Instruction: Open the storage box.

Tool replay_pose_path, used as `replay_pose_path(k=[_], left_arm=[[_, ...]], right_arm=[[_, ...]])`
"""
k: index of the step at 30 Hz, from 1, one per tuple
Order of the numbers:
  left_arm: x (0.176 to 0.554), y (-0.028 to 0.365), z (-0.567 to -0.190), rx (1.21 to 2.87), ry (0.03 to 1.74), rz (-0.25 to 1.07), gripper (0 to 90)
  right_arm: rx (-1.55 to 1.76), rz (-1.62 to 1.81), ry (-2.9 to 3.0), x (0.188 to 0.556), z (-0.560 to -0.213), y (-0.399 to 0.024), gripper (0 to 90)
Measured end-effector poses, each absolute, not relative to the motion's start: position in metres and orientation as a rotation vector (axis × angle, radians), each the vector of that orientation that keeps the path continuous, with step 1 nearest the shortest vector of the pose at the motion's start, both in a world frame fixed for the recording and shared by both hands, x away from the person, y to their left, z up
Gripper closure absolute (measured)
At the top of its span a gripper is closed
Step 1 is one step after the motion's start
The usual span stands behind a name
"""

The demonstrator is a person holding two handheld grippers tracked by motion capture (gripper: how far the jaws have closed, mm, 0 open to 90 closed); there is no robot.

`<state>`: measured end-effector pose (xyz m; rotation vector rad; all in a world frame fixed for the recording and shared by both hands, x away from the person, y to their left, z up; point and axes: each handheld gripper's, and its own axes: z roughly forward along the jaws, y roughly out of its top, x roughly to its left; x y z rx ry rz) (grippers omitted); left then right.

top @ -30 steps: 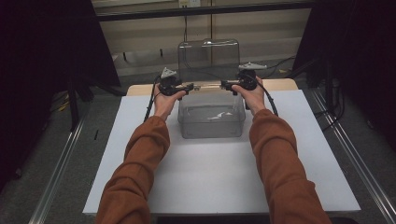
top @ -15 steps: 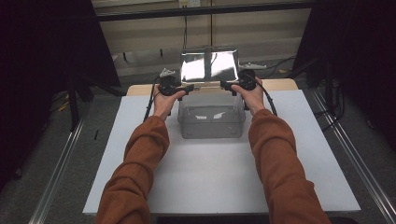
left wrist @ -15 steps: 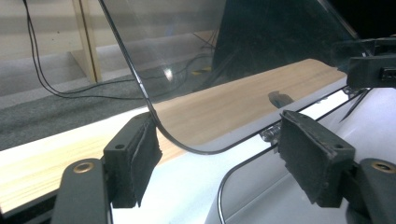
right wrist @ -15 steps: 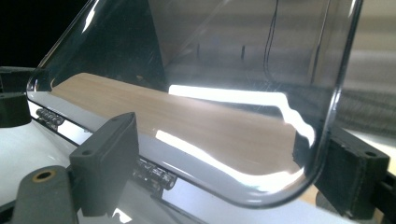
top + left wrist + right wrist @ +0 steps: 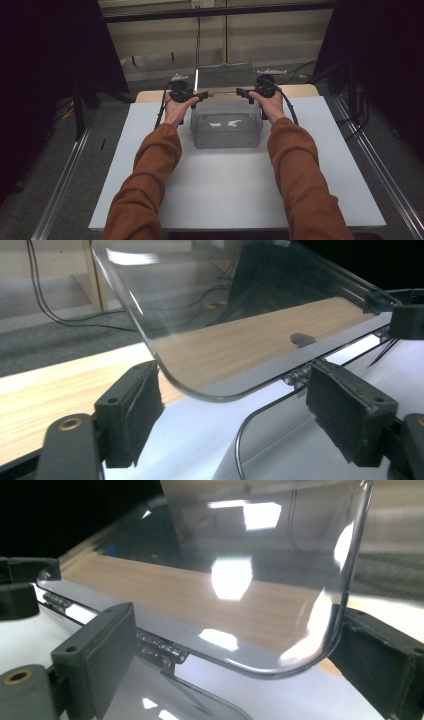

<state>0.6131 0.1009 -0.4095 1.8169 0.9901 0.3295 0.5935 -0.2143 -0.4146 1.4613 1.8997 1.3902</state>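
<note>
1. Sleeves (image 5: 150, 165): my two forearms, in rust-coloured cloth, came in from the near edge of the bench (image 5: 225, 205), one to each side of the work.
2. Clear box (image 5: 226, 131): it stood on the white bench top toward the far side, between my hands, with its mouth uncovered.
3. Left tool (image 5: 201, 94): I held it level at the box's rear left corner. Its jaws stood wide and had just been opening. In the left gripper view the lid's rounded corner lay between the pads (image 5: 131, 410), and neither pad pressed on it.
4. Right tool (image 5: 243, 92): it mirrored the left at the rear right corner. Its jaws were also spread and had just been opening. The lid's other corner sat in the gap with no clamp on it; the right gripper view showed this best.
5. Lid (image 5: 225, 77): clear plastic, swung up and back on its hinges (image 5: 160, 651) and leaning away behind the box.
6. Handling note, my judgement: the step in hand was letting go of the raised lid. Done well, both tools would free the two corners evenly, then back straight out sideways so that no pad caught the edge and pulled the lid forward again.
7. Wooden strip (image 5: 150, 95): it ran along the bench's far edge.
8. Cables (image 5: 50, 310): they lay on the grey floor beyond.
</note>
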Motion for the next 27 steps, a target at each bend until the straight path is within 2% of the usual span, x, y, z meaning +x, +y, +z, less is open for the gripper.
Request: replay_pose_path(k=[4,5,6,7,8,9,10,11,12,13,14,22,27], left_arm=[[0.613,0.100,-0.410,1.813,0.988,0.321,21.8],[0.613,0.100,-0.411,1.805,0.991,0.312,21.4],[0.613,0.099,-0.412,1.803,0.991,0.306,21.5],[0.613,0.097,-0.414,1.849,0.987,0.326,15.6],[0.611,0.092,-0.419,1.908,0.974,0.364,17.4],[0.609,0.089,-0.424,1.974,0.965,0.395,14.4],[0.608,0.087,-0.429,1.982,0.973,0.371,12.7],[0.608,0.089,-0.432,1.928,0.981,0.324,14.7],[0.607,0.091,-0.432,1.900,0.997,0.351,22.5],[0.607,0.093,-0.433,1.897,0.994,0.354,22.5],[0.608,0.094,-0.432,1.890,0.995,0.337,17.3],[0.601,0.095,-0.421,1.856,0.958,0.373,14.4],[0.592,0.098,-0.416,1.820,0.946,0.400,8.9]], right_arm=[[1.468,1.370,1.884,0.594,-0.415,-0.216,5.7],[1.437,1.345,1.893,0.593,-0.413,-0.215,7.4],[1.406,1.340,1.909,0.592,-0.410,-0.213,16.1],[1.398,1.394,1.917,0.592,-0.408,-0.212,13.5],[1.388,1.378,1.915,0.591,-0.407,-0.209,15.4],[1.356,1.326,1.926,0.590,-0.406,-0.206,13.8],[1.349,1.307,1.931,0.590,-0.407,-0.205,12.3],[1.356,1.308,1.925,0.590,-0.407,-0.206,13.0],[1.375,1.322,1.920,0.589,-0.408,-0.208,12.2],[1.385,1.325,1.922,0.589,-0.409,-0.210,10.7],[1.393,1.334,1.924,0.588,-0.409,-0.211,10.5],[1.407,1.353,1.881,0.580,-0.413,-0.220,10.8],[1.411,1.368,1.839,0.567,-0.414,-0.229,9.7]])
